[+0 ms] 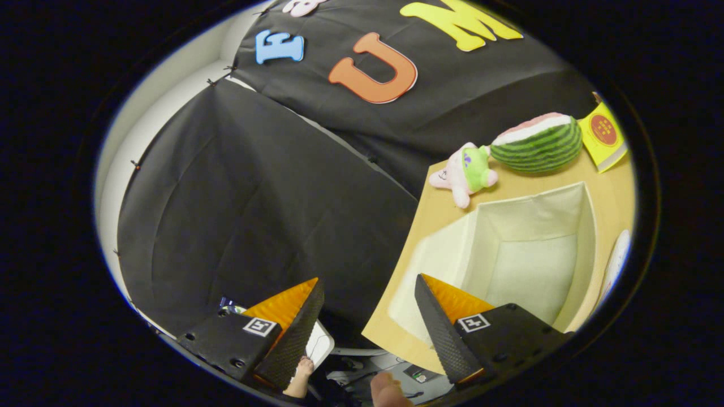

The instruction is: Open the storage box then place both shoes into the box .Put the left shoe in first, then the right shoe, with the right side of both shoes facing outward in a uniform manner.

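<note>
My tongs (367,311) are spread wide and hold nothing; beyond the right finger the open storage box (588,237) sits on the desk (430,203)

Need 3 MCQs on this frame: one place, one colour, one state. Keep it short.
1. Where is the watermelon toy?
A. Inside the box
B. On the table beyond the box
C. Between the fingers

2. What colour is the storage box lining?
A. Cream
B. Red
C. Blue

3. How is the gripper?
A. Shut on a shoe
B. Shut on the plush toy
C. Open, holding nothing

Answers: B, it lies on the wooden table past the box's far wall, beside the plush toy; A, the walls look pale cream; C, the fingers stand wide apart with nothing between them.
</note>
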Tool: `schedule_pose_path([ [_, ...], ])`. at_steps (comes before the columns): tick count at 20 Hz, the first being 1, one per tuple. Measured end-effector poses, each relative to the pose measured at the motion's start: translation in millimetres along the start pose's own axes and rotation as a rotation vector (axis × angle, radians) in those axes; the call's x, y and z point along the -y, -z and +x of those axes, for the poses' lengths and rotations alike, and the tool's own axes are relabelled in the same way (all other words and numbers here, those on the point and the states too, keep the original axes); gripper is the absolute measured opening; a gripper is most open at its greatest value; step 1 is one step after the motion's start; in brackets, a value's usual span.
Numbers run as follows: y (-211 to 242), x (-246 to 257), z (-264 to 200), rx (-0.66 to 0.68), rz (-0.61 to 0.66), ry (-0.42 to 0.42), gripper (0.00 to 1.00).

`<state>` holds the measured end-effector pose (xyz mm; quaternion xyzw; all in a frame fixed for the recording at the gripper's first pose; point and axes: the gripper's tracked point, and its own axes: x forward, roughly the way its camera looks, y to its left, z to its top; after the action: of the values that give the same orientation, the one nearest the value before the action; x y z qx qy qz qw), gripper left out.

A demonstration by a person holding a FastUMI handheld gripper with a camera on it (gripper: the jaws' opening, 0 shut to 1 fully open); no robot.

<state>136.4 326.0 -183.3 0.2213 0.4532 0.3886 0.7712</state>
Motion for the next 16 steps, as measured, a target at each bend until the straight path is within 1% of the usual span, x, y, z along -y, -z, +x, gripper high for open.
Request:
schedule_pose_path([
  [2,4,15,-16,-0.014,-0.023,0.033,1.00],
  [4,5,38,-32,-0.004,-0.051,0.088,1.00],
  [10,13,93,-96,0.004,-0.077,0.177,1.00],
  [13,27,134,-123,-0.019,-0.094,0.246,1.00],
  [16,33,186,-147,-0.045,-0.113,0.337,1.00],
])
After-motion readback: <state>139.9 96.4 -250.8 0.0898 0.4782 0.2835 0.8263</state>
